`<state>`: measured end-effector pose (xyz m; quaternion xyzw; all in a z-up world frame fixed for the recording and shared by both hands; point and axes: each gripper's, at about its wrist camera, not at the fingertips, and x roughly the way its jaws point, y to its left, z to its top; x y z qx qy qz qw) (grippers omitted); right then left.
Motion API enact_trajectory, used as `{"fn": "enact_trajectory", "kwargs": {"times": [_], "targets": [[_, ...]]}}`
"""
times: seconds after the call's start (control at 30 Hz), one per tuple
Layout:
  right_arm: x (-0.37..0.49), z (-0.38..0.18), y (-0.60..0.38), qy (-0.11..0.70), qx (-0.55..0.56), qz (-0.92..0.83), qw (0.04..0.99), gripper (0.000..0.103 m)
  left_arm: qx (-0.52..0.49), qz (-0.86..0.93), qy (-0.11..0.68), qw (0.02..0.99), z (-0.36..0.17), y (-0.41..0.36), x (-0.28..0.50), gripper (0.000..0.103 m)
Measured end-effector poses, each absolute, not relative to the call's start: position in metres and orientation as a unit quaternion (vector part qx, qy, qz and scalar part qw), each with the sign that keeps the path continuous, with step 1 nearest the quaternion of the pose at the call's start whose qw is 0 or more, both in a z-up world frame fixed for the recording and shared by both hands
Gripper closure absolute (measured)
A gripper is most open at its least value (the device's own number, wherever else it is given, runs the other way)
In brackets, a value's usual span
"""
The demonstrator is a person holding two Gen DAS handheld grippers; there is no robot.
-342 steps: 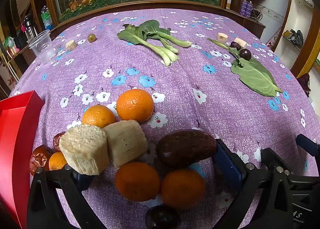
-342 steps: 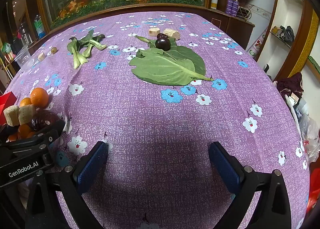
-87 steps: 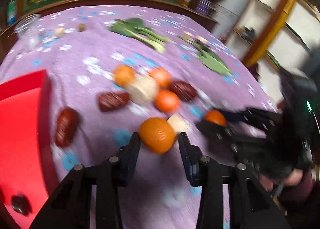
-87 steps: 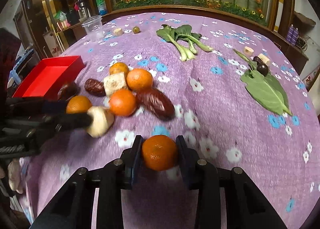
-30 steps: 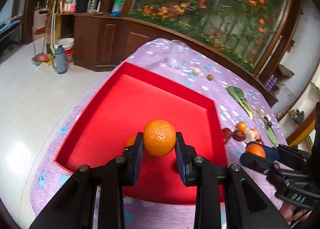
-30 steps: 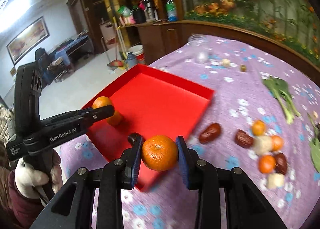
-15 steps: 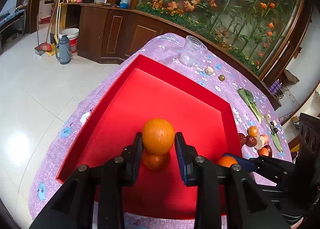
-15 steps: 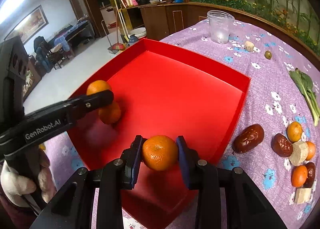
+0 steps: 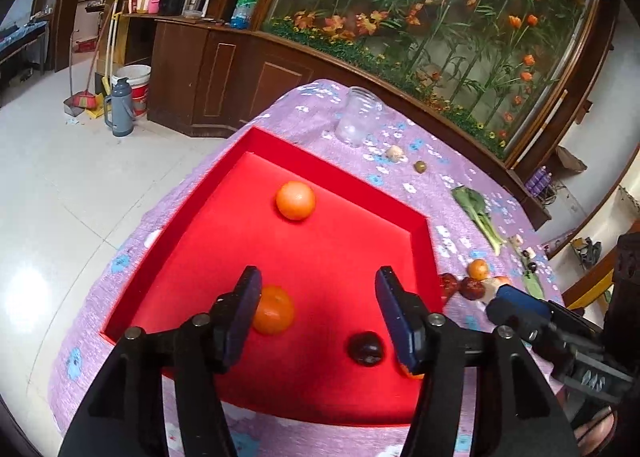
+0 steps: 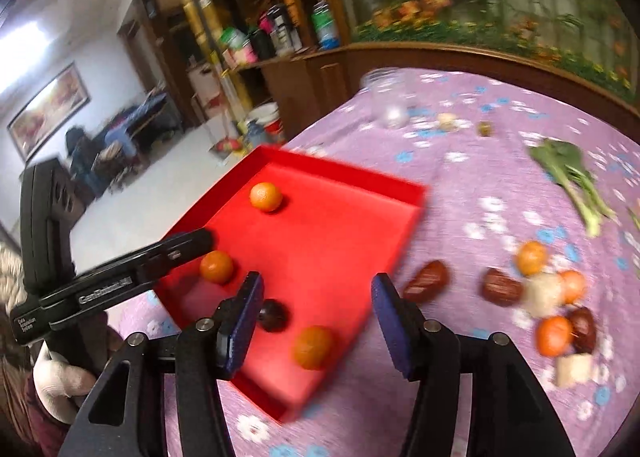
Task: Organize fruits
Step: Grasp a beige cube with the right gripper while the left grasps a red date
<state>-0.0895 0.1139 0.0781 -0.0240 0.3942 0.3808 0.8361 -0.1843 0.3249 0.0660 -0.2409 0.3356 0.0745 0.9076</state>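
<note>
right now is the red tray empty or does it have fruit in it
Not empty. The red tray holds three oranges and one dark fruit.

purple floral tablecloth [image 9: 452,193] carries red tray [image 9: 416,217], plastic cup [image 9: 358,117], greens [image 9: 478,213], loose fruit [image 10: 532,257].

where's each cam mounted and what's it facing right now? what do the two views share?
Left wrist: on the left gripper, above the red tray, facing down; open jaws show, right gripper at the edge.
Right wrist: on the right gripper, at the tray's corner, facing the table; left gripper, gloved hand show.
Shared: tray, three oranges, dark fruit.
</note>
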Motion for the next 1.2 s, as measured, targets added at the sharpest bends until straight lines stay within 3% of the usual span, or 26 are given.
{"fn": "enact_trajectory", "kwargs": {"times": [0.47, 0.87, 1.2], "targets": [[-0.069, 0.059, -0.062, 0.41, 0.035, 0.218, 0.885, 0.036, -0.223, 0.005, 0.349, 0.91, 0.08, 0.255, -0.172, 0.035], [-0.062, 0.035, -0.064, 0.425, 0.024, 0.226, 0.876, 0.036, -0.154, -0.042, 0.38, 0.911, 0.081, 0.189, -0.149, 0.035], [-0.047, 0.017, -0.061, 0.444, 0.029, 0.227, 0.866, 0.036, -0.039, -0.109, 0.42, 0.9, 0.063, 0.125, -0.074, 0.035]]}}
